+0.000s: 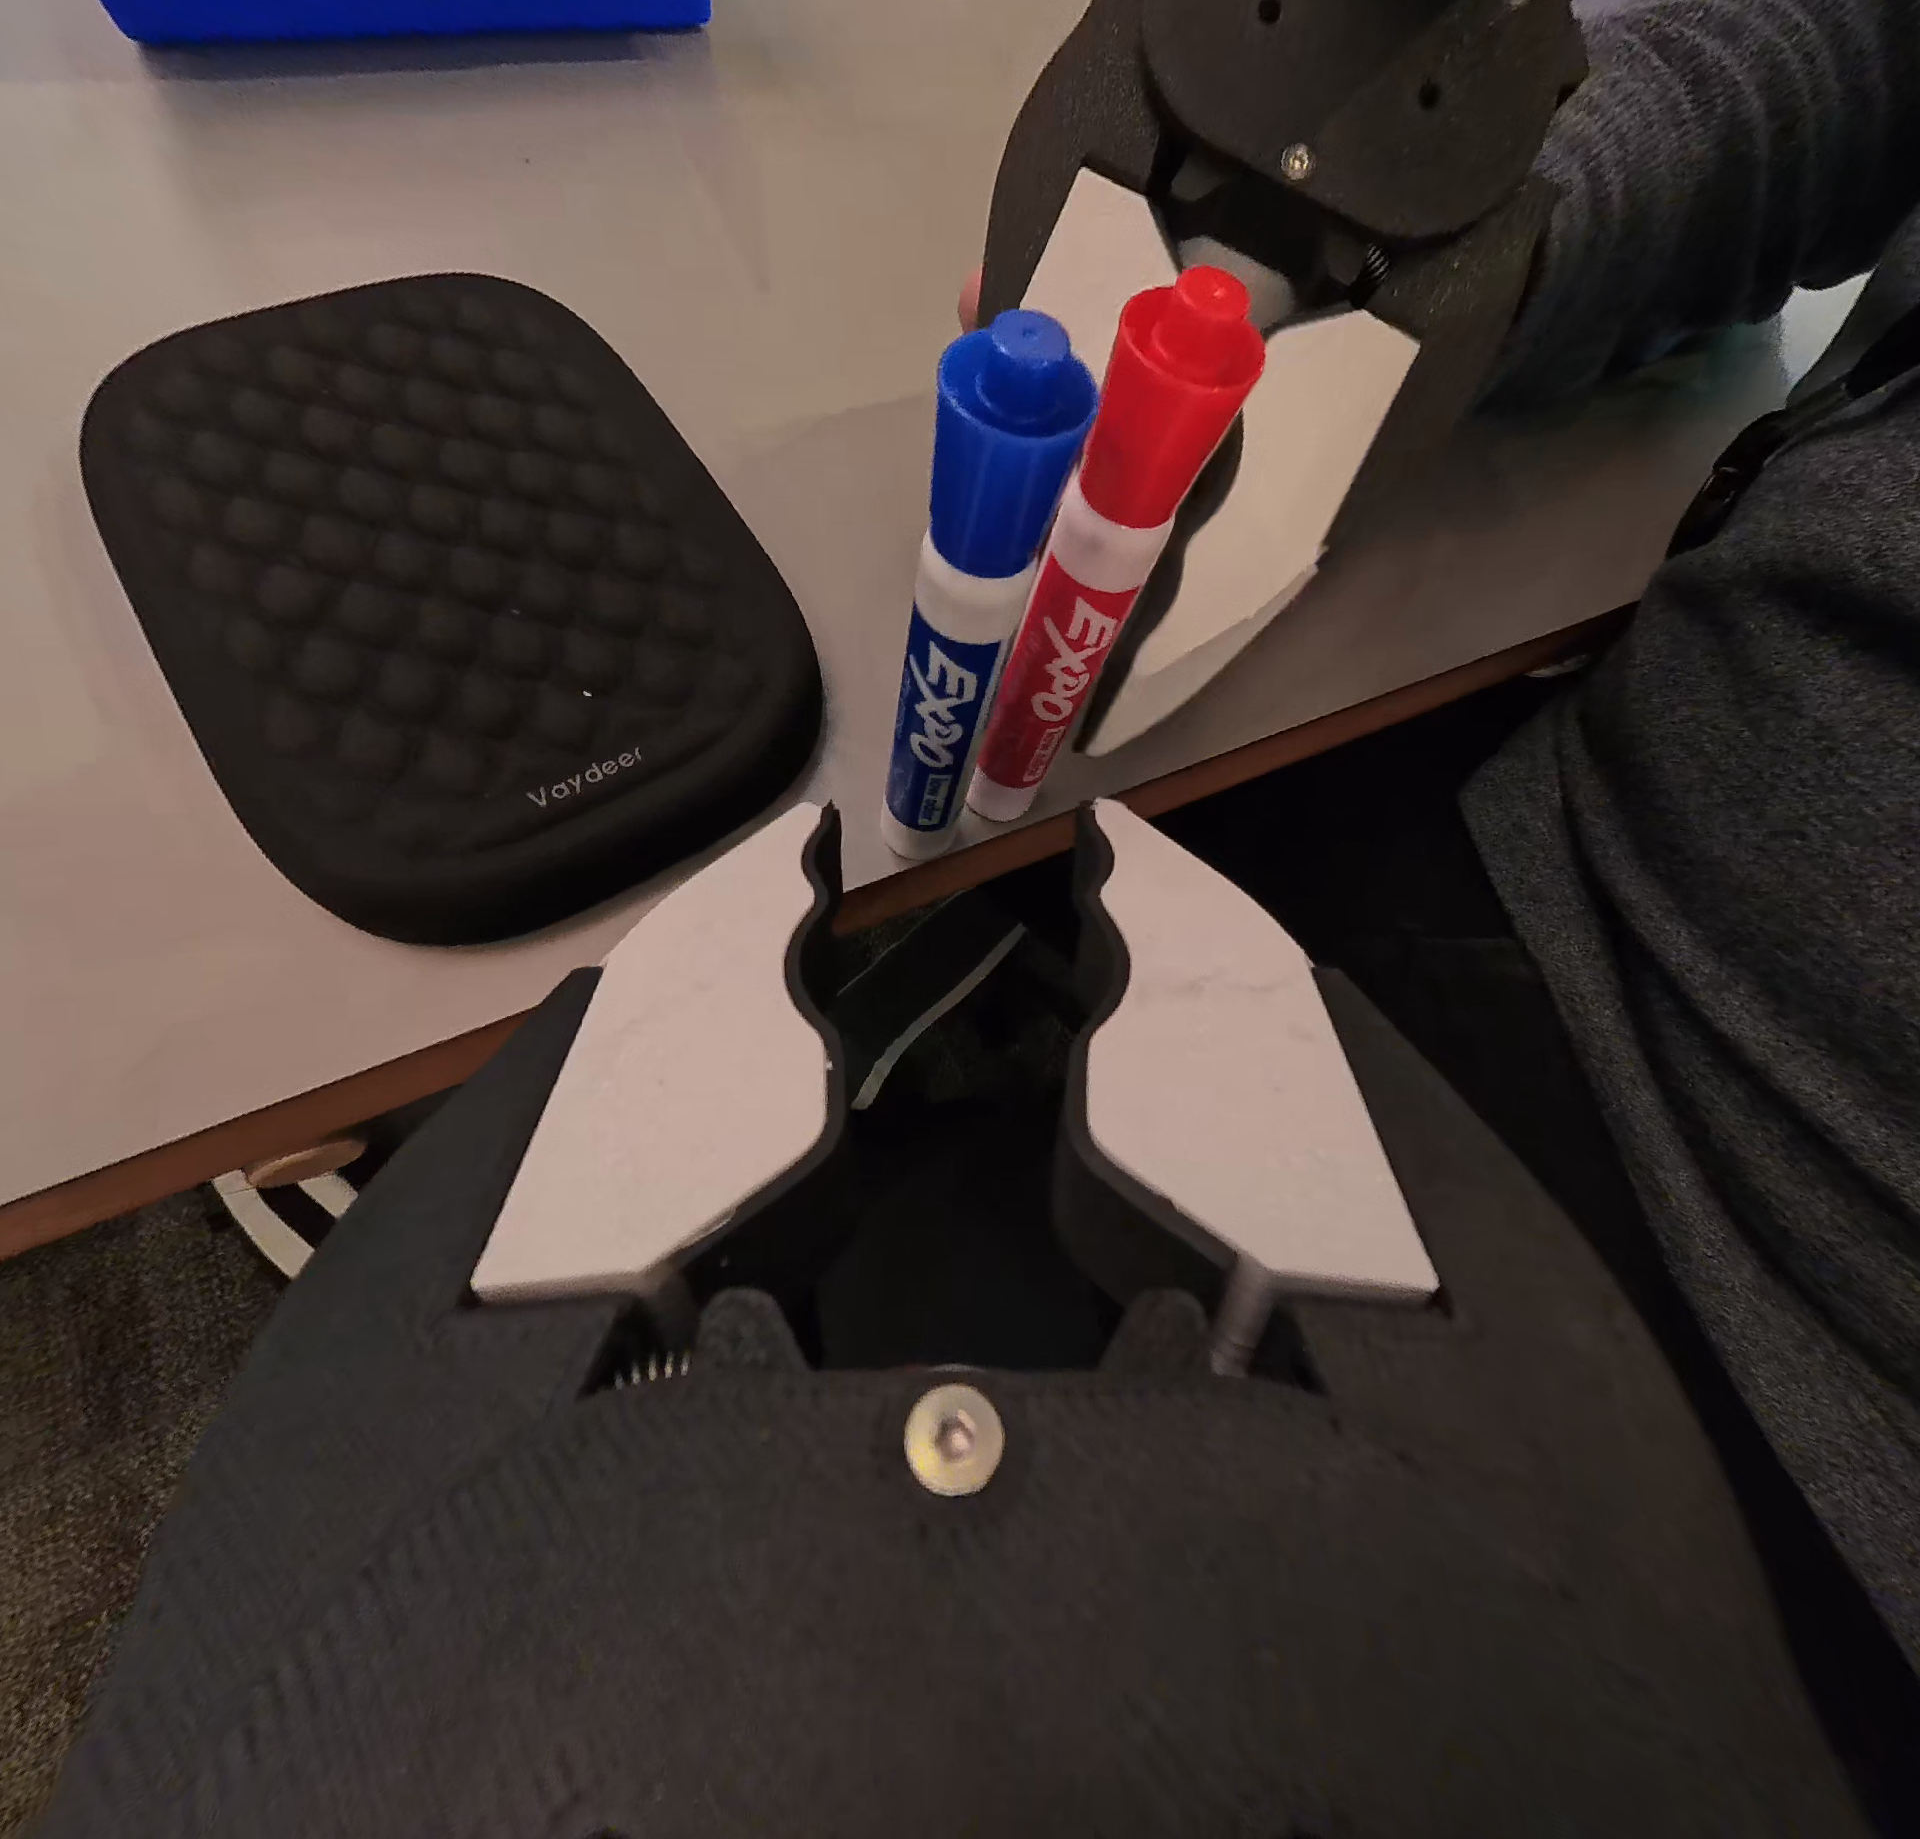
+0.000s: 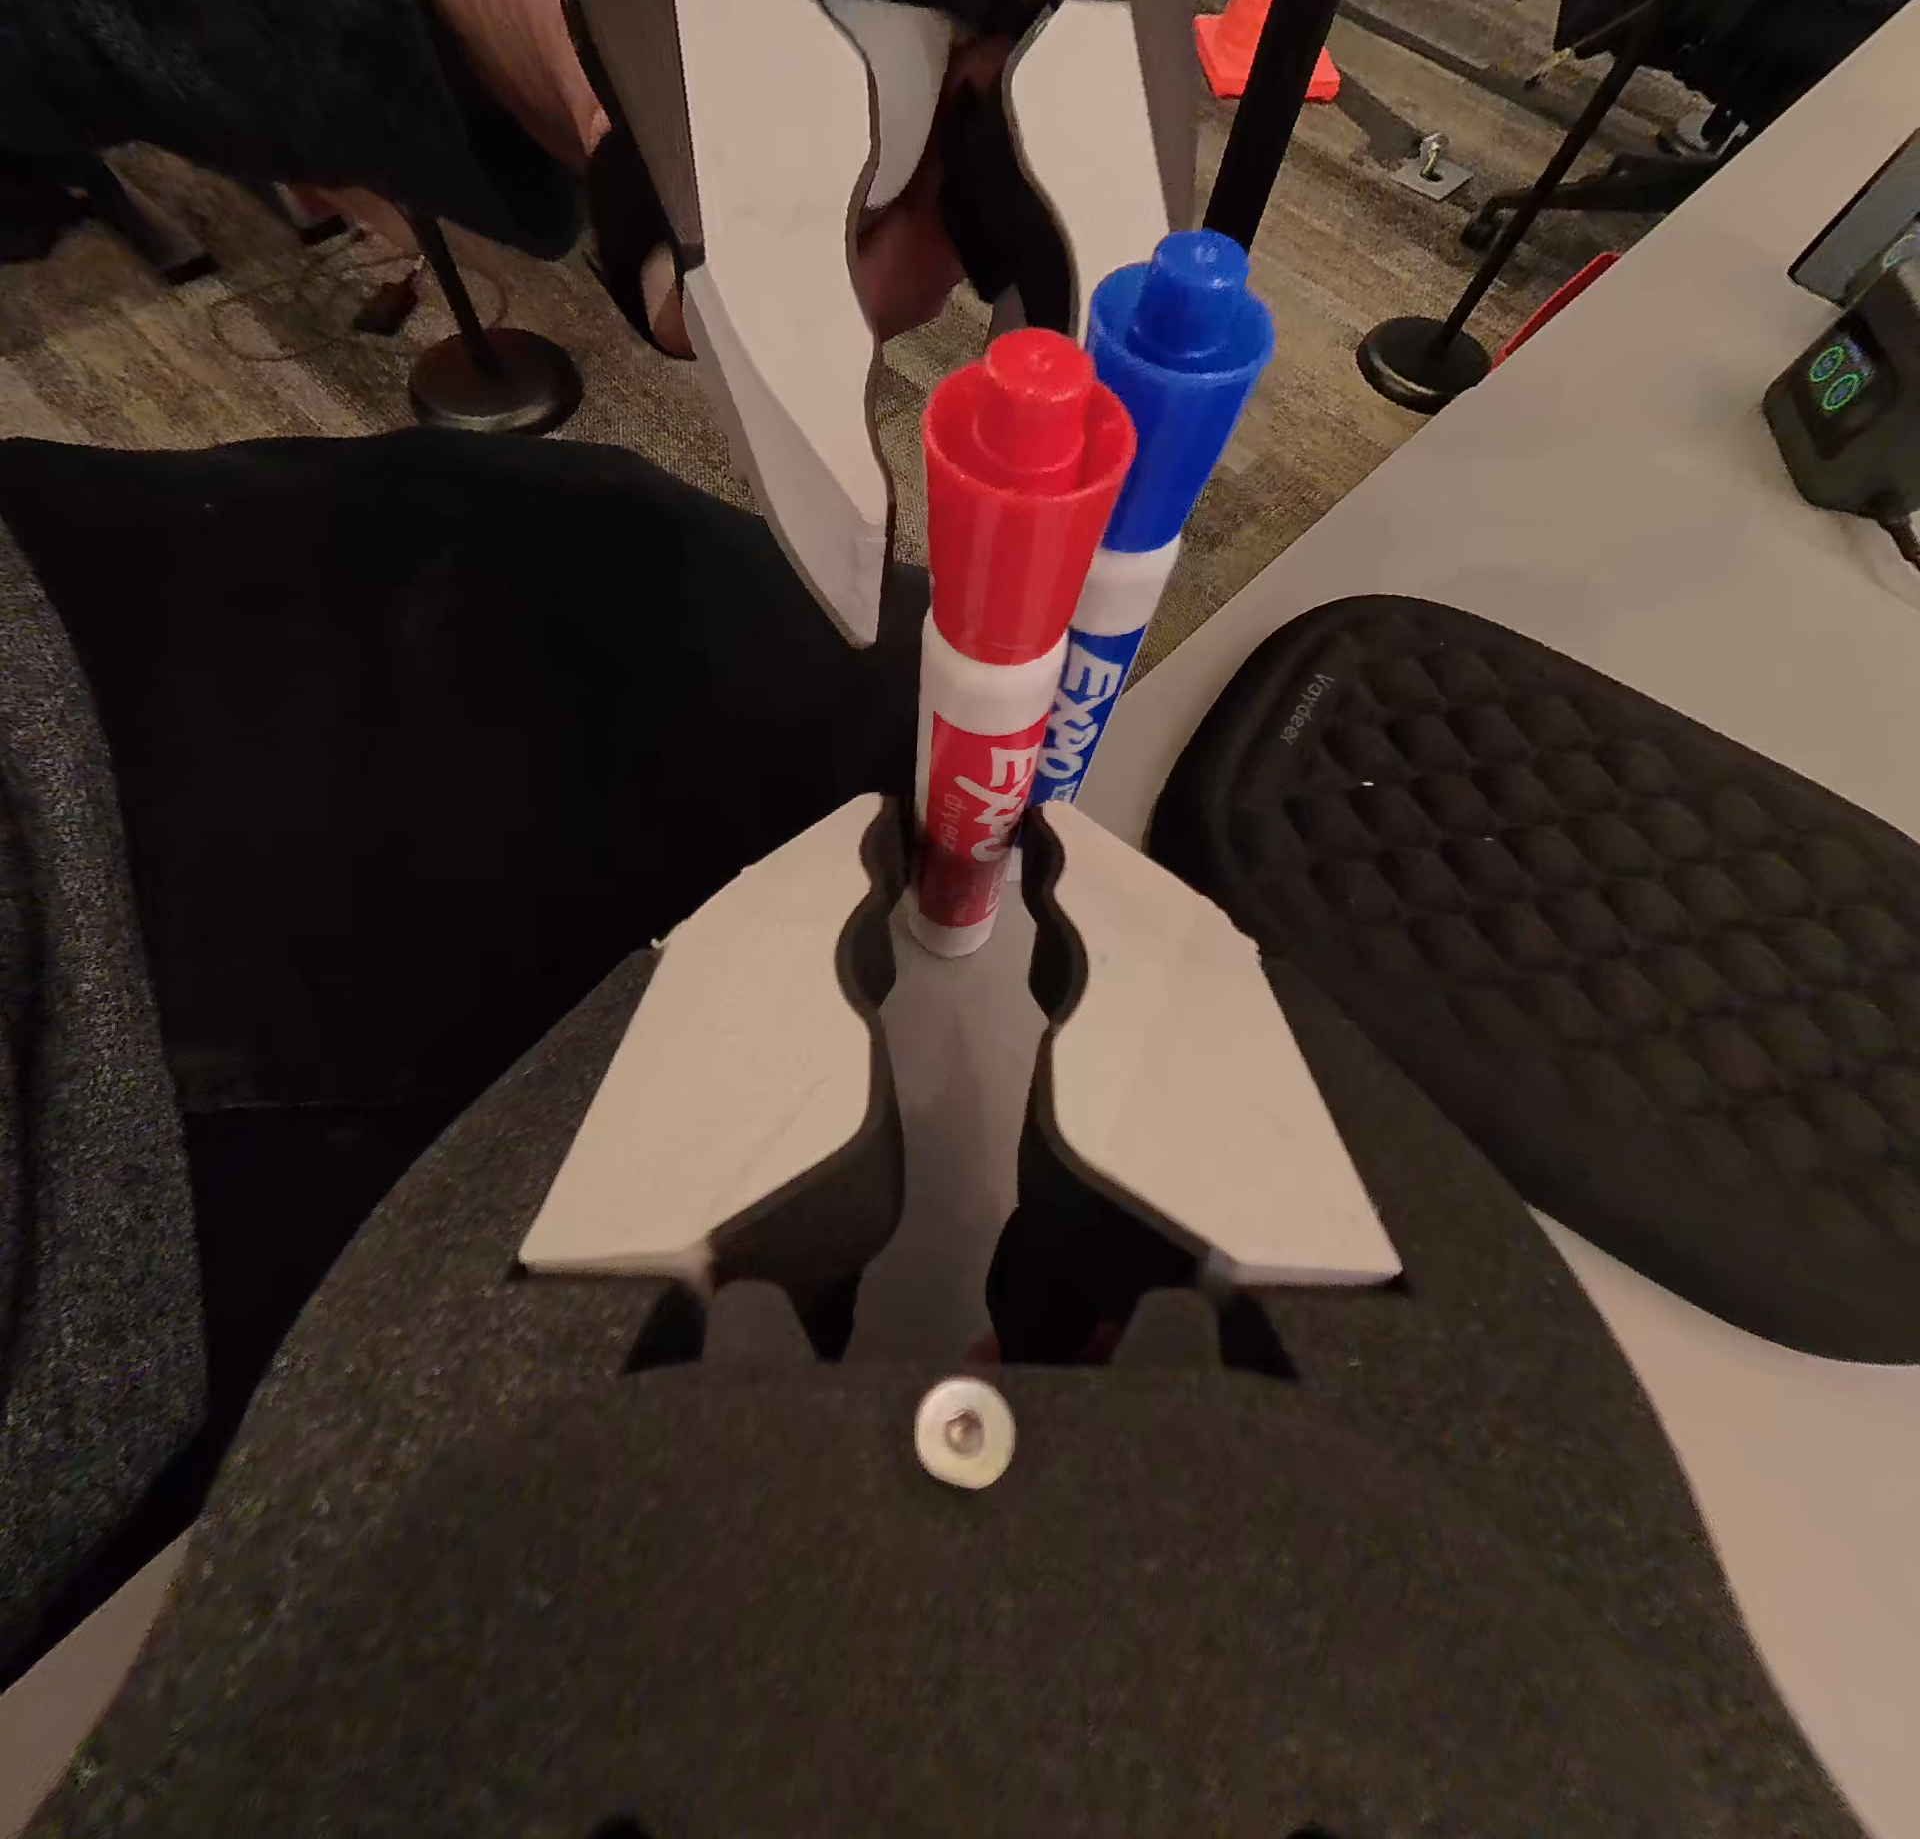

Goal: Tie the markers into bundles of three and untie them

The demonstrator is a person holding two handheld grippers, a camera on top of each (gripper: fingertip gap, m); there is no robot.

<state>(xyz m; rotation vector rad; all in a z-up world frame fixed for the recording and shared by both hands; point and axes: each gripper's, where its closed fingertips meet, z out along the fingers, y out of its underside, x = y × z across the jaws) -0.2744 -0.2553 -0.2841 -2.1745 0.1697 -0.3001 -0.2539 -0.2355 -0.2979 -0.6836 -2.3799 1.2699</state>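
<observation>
**Two markers upright, no tie in sight**

Pale surface (image 1: 520, 179) near its front edge carries a black pad (image 1: 436, 594) and two capped markers standing on end, touching: blue marker (image 1: 977, 584), red marker (image 1: 1101, 553). A third marker and any tie are not visible, so bundling looks barely begun. Right fingers (image 2: 961, 844) sit narrow around the red marker's base, apparently gripping it. Left fingers (image 1: 956, 833) gape, holding nothing, just short of the pair.

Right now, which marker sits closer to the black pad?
The blue marker. It stands on the black pad's side, while the red marker stands beyond it, against the right tool.
</observation>
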